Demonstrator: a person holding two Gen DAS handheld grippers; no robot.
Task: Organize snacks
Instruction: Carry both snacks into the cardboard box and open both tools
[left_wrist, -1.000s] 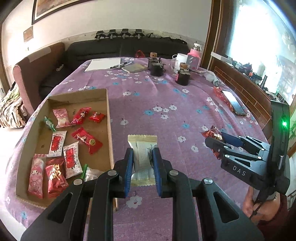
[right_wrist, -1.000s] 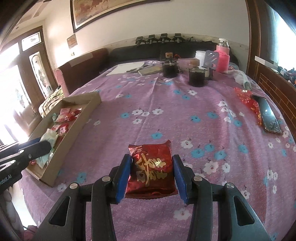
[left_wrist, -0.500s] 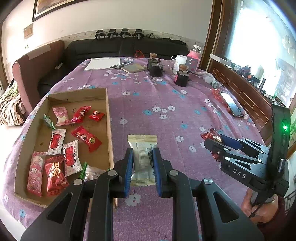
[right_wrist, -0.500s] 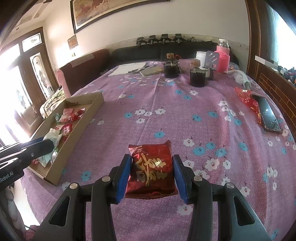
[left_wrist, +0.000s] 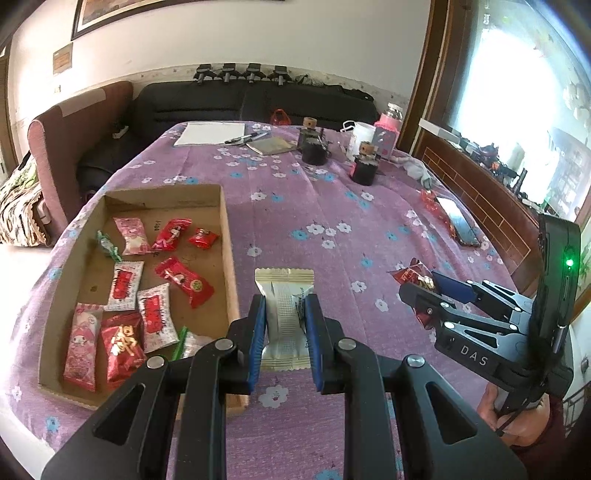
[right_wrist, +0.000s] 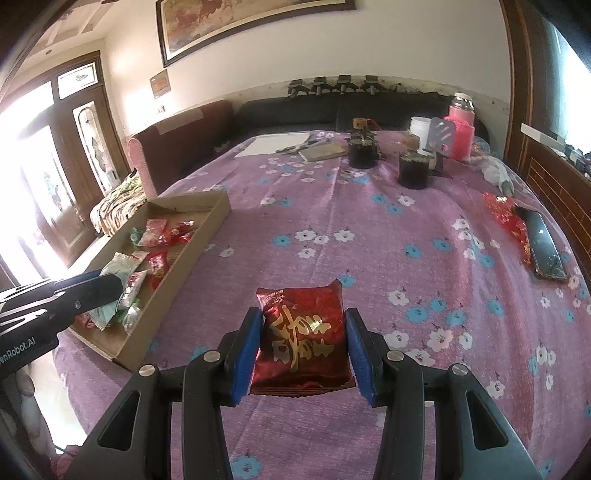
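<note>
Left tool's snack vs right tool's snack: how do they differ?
Colour: the cream packet in the left tool is pale with a grey striped panel; the red packet in the right tool is glossy red with gold lettering.
Shape: the cream packet is narrow and long; the red packet is wider, nearly square.
Grip: the left tool's pads stand closer together than the right's.
Shared: both sealed, pinched at the sides, not yet in the cardboard tray.
</note>
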